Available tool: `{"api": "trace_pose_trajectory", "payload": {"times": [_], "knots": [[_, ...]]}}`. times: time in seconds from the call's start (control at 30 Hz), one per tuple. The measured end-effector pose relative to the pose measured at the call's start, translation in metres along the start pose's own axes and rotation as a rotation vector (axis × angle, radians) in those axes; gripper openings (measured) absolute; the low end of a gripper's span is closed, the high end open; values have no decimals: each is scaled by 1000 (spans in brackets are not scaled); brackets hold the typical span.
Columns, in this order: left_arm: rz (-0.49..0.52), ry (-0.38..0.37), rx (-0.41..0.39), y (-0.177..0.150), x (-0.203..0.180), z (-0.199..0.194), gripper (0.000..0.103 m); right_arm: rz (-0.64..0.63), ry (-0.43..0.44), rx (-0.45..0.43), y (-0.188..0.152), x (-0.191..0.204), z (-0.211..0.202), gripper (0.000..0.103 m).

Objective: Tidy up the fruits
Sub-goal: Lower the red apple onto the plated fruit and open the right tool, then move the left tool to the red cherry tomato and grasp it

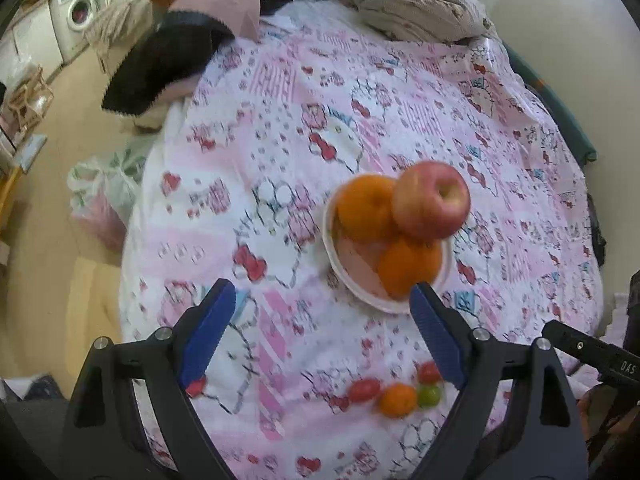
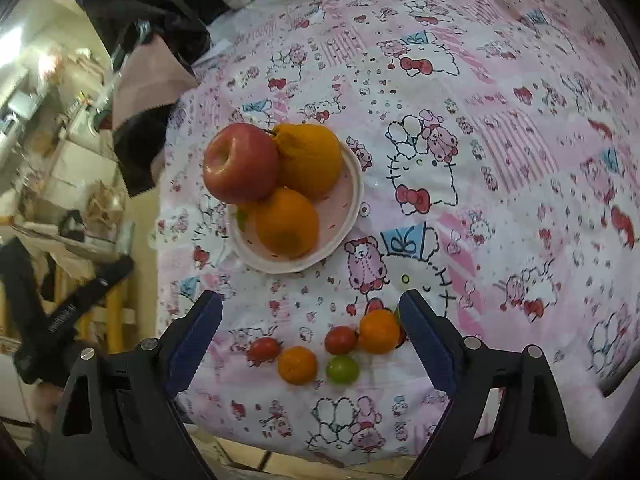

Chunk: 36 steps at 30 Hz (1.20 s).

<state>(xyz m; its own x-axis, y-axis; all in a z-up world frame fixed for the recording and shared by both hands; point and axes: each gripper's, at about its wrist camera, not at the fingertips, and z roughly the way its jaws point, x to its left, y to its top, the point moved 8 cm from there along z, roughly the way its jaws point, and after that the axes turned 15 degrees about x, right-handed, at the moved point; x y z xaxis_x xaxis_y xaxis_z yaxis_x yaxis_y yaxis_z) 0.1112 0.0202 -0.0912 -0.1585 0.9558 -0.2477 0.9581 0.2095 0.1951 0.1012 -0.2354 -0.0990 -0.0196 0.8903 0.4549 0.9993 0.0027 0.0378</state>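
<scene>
A pink plate (image 1: 360,276) (image 2: 348,208) on the patterned cloth holds a red apple (image 1: 431,199) (image 2: 240,164) and two oranges (image 1: 366,206) (image 2: 287,223). Nearer me lies a loose cluster: small oranges (image 2: 297,365) (image 1: 397,400), red tomatoes (image 2: 341,340) (image 1: 363,390) and a green fruit (image 2: 342,369) (image 1: 429,396). My left gripper (image 1: 322,300) hangs open above the cloth, the plate just beyond its right finger. My right gripper (image 2: 310,312) is open over the small fruits, touching none of them.
The pink cartoon-print cloth (image 1: 304,128) covers the whole surface. Crumpled clothes (image 1: 416,8) lie at the far edge, and a dark and pink garment (image 1: 168,64) hangs off the left side. The other gripper's black body (image 2: 72,312) shows beyond the left edge.
</scene>
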Motion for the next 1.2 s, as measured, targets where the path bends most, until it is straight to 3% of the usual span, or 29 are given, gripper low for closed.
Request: {"api": "trace_pose_trajectory", "payload": {"times": [0.13, 0.2, 0.43, 0.73, 0.87, 1.07, 1.2], "knots": [[23, 19, 9, -12, -7, 6, 87, 6, 24, -37, -12, -12, 6, 93], [50, 39, 15, -17, -10, 10, 87, 31, -3, -14, -19, -22, 16, 93], [78, 74, 132, -42, -15, 49, 87, 94, 17, -25, -10, -37, 18, 93], [114, 115, 169, -52, -18, 66, 86, 136, 41, -6, -9, -41, 26, 93], [140, 135, 189, -53, -21, 74, 76, 154, 55, -11, -6, -39, 26, 93], [112, 83, 311, -67, -15, 96, 57, 159, 65, 10, -6, -38, 31, 93], [144, 55, 389, -82, -27, 113, 57, 168, 71, 25, -6, -38, 35, 93]]}}
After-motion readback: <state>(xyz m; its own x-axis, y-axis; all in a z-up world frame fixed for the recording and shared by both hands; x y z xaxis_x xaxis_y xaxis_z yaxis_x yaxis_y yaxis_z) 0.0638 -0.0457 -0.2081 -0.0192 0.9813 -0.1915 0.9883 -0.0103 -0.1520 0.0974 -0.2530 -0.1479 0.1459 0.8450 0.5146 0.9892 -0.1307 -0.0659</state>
